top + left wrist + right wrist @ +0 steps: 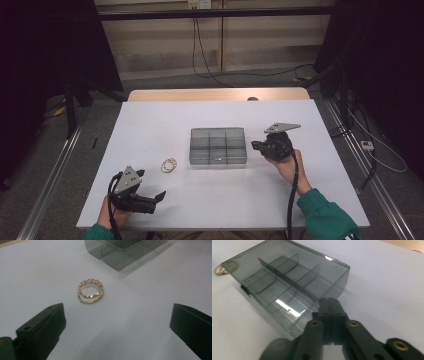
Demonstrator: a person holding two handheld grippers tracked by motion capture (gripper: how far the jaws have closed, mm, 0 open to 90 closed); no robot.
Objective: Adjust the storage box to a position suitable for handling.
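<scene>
left gripper view: unlabelled gold bracelets (90, 291) between parted jaws.

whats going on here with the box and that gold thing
A person holds a tool in each hand at a white table. The left tool is open, aimed at the gold bracelets on the table, not touching them. The right tool is shut, its tips at the smoky divided box.
</scene>
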